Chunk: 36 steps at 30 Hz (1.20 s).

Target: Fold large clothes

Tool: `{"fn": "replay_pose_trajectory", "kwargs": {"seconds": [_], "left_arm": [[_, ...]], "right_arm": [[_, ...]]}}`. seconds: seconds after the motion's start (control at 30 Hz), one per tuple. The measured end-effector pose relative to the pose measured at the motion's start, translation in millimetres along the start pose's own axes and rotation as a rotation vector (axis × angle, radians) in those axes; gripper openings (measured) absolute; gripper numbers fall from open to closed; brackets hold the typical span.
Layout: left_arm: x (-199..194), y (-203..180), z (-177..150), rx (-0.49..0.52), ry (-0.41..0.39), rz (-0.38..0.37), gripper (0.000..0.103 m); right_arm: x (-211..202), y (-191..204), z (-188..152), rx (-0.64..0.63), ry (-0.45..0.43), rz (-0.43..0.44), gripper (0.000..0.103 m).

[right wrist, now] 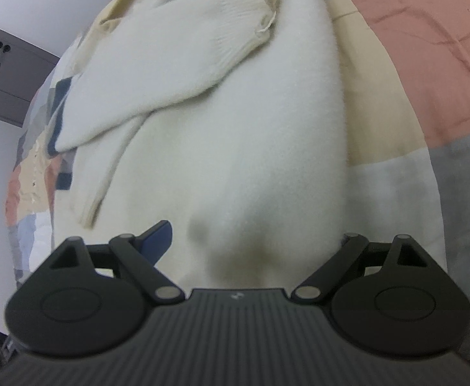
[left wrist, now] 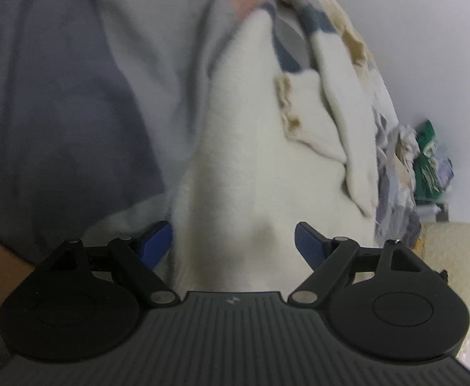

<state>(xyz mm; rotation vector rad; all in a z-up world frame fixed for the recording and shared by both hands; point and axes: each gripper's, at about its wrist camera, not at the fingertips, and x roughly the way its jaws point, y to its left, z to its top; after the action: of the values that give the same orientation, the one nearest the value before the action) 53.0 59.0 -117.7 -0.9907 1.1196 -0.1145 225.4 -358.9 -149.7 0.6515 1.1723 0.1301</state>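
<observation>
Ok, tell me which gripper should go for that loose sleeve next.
Right, probably. The right gripper stands open over the white sweater with the sleeve lying unobstructed ahead. The left gripper, also open, sees it bunched at the far edge.

Soft, even indoor light; both fisheye views blurred, edges bowed.

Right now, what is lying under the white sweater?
Under the white sweater lies a patchwork quilt with pink, beige, grey and blue patches, visible around its edges. What the quilt looks like directly beneath the sweater cannot be seen, because the knit covers it.
</observation>
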Motion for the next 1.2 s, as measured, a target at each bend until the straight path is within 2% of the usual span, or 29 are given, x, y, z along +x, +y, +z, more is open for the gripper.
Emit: {"fn": "replay_pose_trajectory", "kwargs": {"seconds": [0.07,0.17,0.2,0.27,0.4,0.5,0.57,0.6,0.63,0.67,0.7,0.73,0.77,0.83,0.97,1.03,1.1,1.2], "left_arm": [[-2.5,-3.5,-2.6,0.032,0.008,-0.041,0.086],[-8.0,-9.3,-7.6,0.072,0.012,-0.163,0.086],[-9.7,-10.8,-9.1,0.084,0.007,-0.178,0.086],[-6.2,-12.6,-9.4,0.084,0.017,-0.160,0.086],[13.0,-8.8,-3.8,0.053,0.053,-0.040,0.086],[22.1,-5.0,2.4,0.038,0.078,-0.004,0.086],[25.1,-5.0,3.8,0.034,0.082,-0.006,0.085],[25.9,-5.5,4.1,0.041,0.083,-0.015,0.085],[26.3,-5.4,4.3,0.046,0.080,-0.021,0.080],[26.5,-5.4,4.5,0.049,0.075,-0.015,0.075],[25.9,-5.2,4.2,0.050,0.067,-0.003,0.063],[22.2,-2.9,4.0,0.052,0.061,0.003,0.053],[20.7,-3.4,2.9,0.056,0.052,-0.004,0.047],[15.3,-5.7,0.8,0.069,0.029,-0.051,0.020],[-5.1,-5.8,-4.1,0.089,-0.046,-0.172,0.015],[-16.5,-5.7,-8.8,0.107,-0.083,-0.237,0.015],[-28.3,-7.1,-12.2,0.131,-0.110,-0.294,0.014],[-41.1,-10.2,-15.7,0.108,-0.132,-0.372,0.014]], "right_arm": [[-11.6,-9.4,-3.6,0.000,0.001,0.017,0.093],[-20.7,-21.3,-3.7,0.035,-0.022,0.189,0.093],[-22.9,-22.9,-3.4,0.034,-0.022,0.211,0.093],[-25.1,-25.0,-4.6,0.036,-0.031,0.222,0.093],[-23.1,-24.3,-6.3,0.033,-0.025,0.144,0.093],[-23.5,-18.7,-11.8,0.013,-0.032,0.047,0.092],[-21.7,-14.9,-15.5,-0.010,-0.031,0.007,0.085],[-21.2,-12.3,-17.8,-0.029,-0.036,-0.018,0.074],[-22.1,-10.8,-19.4,-0.031,-0.055,-0.042,0.061],[-24.9,-10.1,-22.3,-0.031,-0.079,-0.061,0.055],[-27.3,-8.7,-24.8,-0.043,-0.094,-0.065,0.042],[-31.2,-8.7,-26.9,-0.051,-0.111,-0.063,0.034],[-35.8,-9.4,-28.2,-0.051,-0.131,-0.062,0.032],[-44.8,-10.3,-29.1,-0.044,-0.167,-0.034,0.027],[-65.2,-13.7,-28.5,-0.028,-0.230,0.040,0.023],[-73.9,-8.2,-30.9,-0.058,-0.272,0.072,0.022],[-85.9,-6.3,-36.0,-0.066,-0.288,0.103,0.021],[-105.2,-6.9,-42.0,-0.081,-0.302,0.154,0.021]]}}
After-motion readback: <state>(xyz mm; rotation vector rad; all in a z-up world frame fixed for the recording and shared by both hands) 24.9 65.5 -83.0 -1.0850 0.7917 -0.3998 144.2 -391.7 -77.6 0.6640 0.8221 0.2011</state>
